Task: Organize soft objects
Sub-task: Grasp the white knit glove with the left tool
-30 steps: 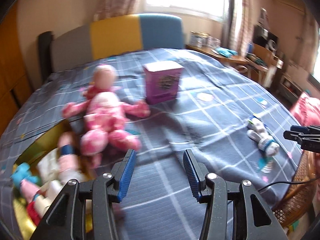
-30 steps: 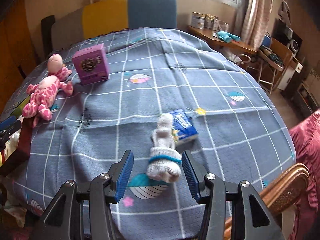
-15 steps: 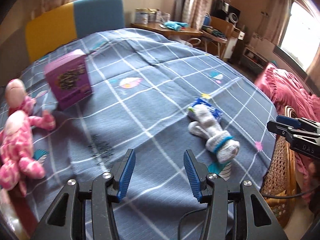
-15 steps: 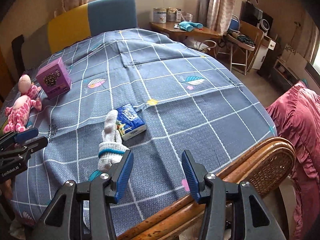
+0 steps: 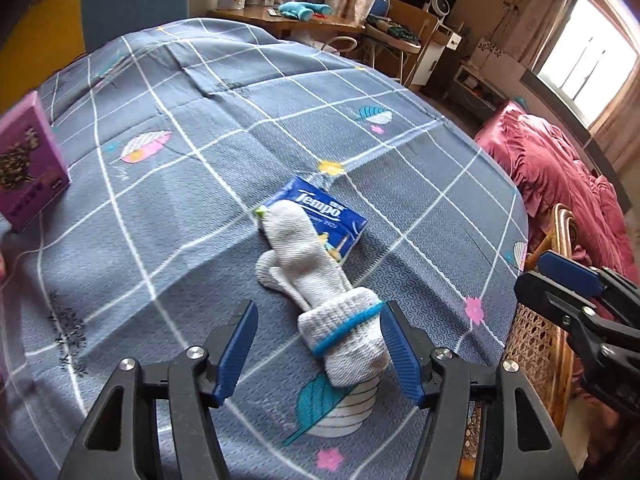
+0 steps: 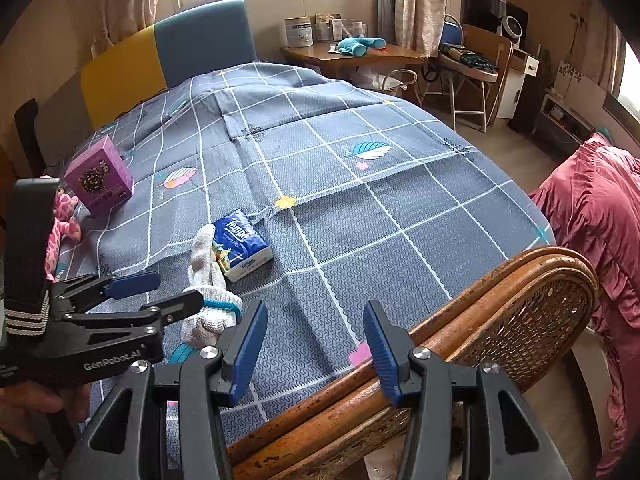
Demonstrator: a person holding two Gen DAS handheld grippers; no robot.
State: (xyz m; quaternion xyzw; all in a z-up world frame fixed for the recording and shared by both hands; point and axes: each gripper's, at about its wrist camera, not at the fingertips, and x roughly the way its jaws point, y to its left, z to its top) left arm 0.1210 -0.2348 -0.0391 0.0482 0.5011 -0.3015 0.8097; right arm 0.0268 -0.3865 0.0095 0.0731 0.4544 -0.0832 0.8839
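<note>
My left gripper [image 5: 316, 350] was opening around the glove [image 5: 320, 280] near the bed [image 5: 400, 128] edge; right gripper [image 6: 316, 350] open, empty. Glove overlapped the tissue pack [image 5: 320, 210], risking snagging it.

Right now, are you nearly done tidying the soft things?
Not yet. The left gripper is opening around the white sock bundle, not gripping yet. The right gripper is empty. The pink plush toy still lies on the bed.
</note>
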